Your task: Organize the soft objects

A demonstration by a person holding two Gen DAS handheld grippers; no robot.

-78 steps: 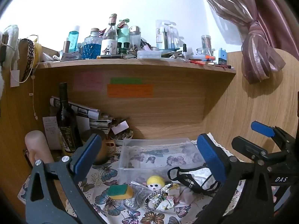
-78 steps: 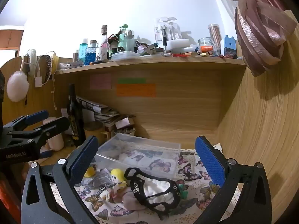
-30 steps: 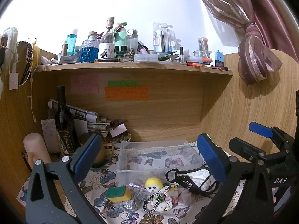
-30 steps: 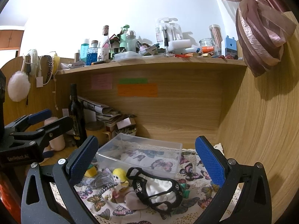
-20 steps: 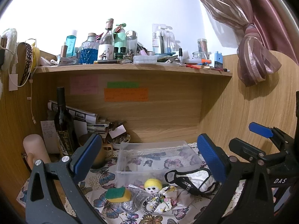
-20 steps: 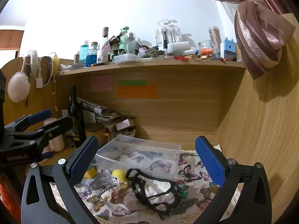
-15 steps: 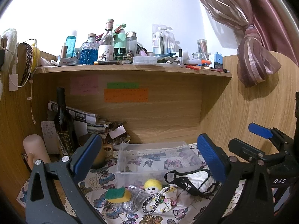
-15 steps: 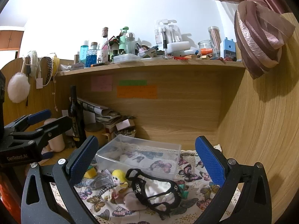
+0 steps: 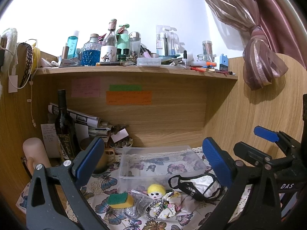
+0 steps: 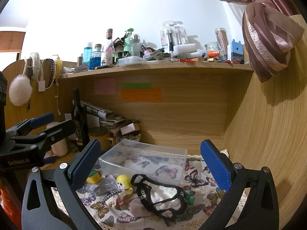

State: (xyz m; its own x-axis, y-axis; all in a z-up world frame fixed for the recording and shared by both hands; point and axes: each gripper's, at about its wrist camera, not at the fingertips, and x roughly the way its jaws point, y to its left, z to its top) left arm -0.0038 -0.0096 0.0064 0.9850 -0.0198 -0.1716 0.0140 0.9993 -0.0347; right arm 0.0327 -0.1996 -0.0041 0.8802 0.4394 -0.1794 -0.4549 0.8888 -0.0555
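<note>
A clear plastic box (image 9: 134, 172) (image 10: 172, 174) stands empty on a butterfly-print cloth. In front of it lie a black-and-white garment (image 9: 199, 186) (image 10: 163, 195), a yellow-headed small doll (image 9: 156, 190) (image 10: 122, 181), a yellow-green sponge (image 9: 120, 200) (image 10: 93, 177), a floral scrunchie (image 9: 170, 205) and a beaded hair tie (image 9: 153, 208). My left gripper (image 9: 153, 166) is open and empty, above and before the pile. My right gripper (image 10: 150, 164) is open and empty, also held back from the pile.
A dark wine bottle (image 9: 64, 126), a brown mug (image 9: 101, 159), a bowl of small items (image 9: 120, 145) and stacked papers stand at the back left. The shelf above (image 9: 134, 71) is crowded with bottles. A wooden side wall (image 10: 268, 134) closes the right.
Both grippers have drifted slightly back and up, so the pile sits a little lower in view. Nothing on the cloth has moved.
</note>
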